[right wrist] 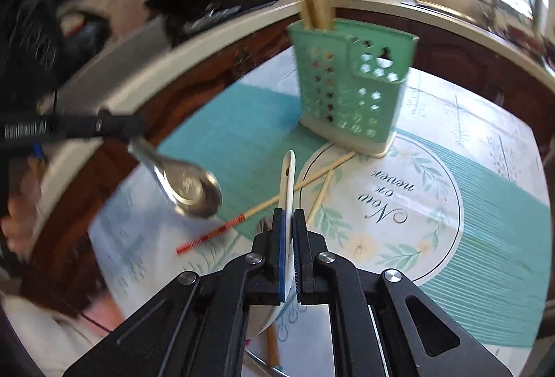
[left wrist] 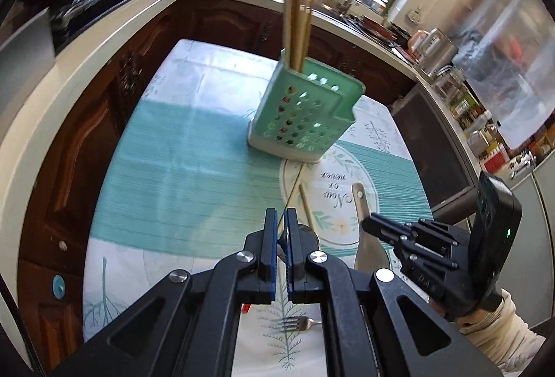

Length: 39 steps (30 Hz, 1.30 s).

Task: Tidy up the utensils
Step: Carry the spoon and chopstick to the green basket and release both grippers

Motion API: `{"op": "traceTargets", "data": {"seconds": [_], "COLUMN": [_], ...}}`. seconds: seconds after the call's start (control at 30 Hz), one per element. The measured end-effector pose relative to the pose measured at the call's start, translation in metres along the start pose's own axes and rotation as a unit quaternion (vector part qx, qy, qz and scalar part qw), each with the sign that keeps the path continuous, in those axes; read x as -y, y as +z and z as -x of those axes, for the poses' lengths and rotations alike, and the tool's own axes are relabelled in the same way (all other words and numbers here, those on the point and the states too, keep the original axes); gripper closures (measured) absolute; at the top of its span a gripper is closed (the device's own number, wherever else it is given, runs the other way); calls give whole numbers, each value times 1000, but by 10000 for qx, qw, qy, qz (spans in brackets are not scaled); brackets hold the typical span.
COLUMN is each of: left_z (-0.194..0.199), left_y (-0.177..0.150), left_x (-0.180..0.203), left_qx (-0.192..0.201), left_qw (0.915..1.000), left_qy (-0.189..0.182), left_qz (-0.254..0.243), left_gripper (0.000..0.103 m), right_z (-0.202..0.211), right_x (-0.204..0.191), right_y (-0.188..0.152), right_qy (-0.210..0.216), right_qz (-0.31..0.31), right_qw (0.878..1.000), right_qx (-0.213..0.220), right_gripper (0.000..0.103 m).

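In the left wrist view, a shiny metal spoon (left wrist: 305,234) is clamped in the left gripper (left wrist: 281,238) above the patterned surface (left wrist: 180,162); the perforated green plastic utensil holder (left wrist: 305,113) stands beyond. In the right wrist view, a white flat spoon (right wrist: 288,189) is clamped edge-on in the right gripper (right wrist: 289,238), with loose wooden chopsticks (right wrist: 312,176) lying underneath.

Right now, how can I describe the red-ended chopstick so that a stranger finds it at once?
Find the green perforated holder standing on the tablecloth. Two loose chopsticks lie flat on the cloth before its base. The chopstick you want has a red patterned end; the plain chopstick beside it has none.
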<state>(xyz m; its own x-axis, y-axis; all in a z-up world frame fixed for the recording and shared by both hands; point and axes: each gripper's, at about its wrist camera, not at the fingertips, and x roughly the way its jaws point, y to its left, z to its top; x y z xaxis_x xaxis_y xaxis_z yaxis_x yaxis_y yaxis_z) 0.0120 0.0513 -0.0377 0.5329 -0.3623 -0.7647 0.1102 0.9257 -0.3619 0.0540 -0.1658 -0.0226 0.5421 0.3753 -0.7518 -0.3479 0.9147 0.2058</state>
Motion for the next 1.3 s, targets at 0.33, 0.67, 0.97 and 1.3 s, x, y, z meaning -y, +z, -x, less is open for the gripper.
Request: {"op": "traceTargets", "data": {"seconds": [0.33,0.67,0.97,1.3], "left_z": [-5,-18,-24,-76], "left_y": [63,108,146,171], "left_x": [68,98,126,136], "left_qx": [119,250,837,846], "left_qw": [9940,9892,9819,9747], "left_qy": [410,753,949,1226], "left_qz": [-1003,-1230,-1410,-1664], "left_gripper": [102,102,102,102], "right_z": [45,36,17,-41], "right_x": [26,51,51,55], "right_y": [54,98,117,146], "right_qy": [-700,-1095,-1658,-1799], "right_qz": [-499,-367,66,171], "right_qw": [9845,9675,9413,9402], "right_qx": [1527,2248,2938,2889], "right_gripper": [100,100,100,100]}}
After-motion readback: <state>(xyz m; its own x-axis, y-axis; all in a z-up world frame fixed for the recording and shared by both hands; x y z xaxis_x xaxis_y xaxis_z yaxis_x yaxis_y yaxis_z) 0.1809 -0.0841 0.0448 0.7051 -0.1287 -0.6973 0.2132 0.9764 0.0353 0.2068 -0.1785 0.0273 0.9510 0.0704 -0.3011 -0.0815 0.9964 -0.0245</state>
